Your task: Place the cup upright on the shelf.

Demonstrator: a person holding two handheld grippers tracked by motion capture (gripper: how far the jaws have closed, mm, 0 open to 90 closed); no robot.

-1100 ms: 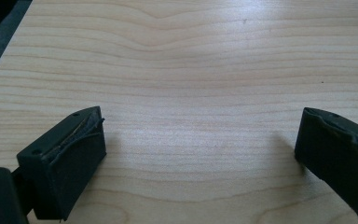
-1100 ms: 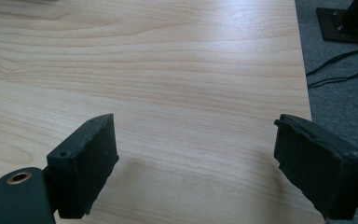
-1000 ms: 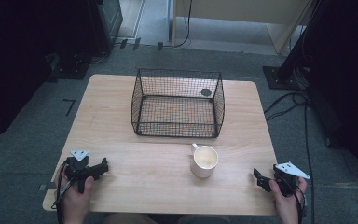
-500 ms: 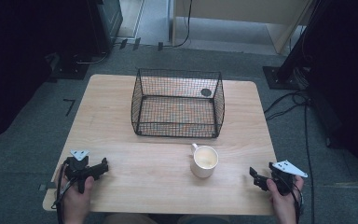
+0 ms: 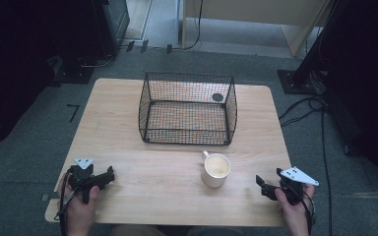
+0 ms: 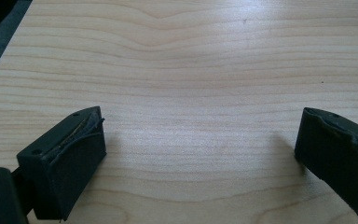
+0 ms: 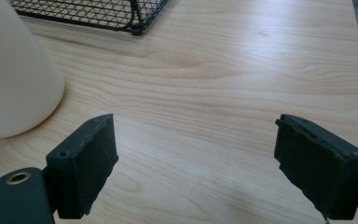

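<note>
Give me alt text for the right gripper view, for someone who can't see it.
The right gripper hovers open low over a light wooden table, its two black jaws wide apart with nothing between them. A cream mug stands close at the left edge, and the corner of a black wire basket sits on the table beyond it.

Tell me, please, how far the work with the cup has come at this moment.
Nothing looks done: the cup stands upright on the table, in front of the wire basket, untouched. In hand: the right gripper, jaws open, sits nearest the cup. The left gripper is open and apart. Grasping and moving the cup remain.
</note>
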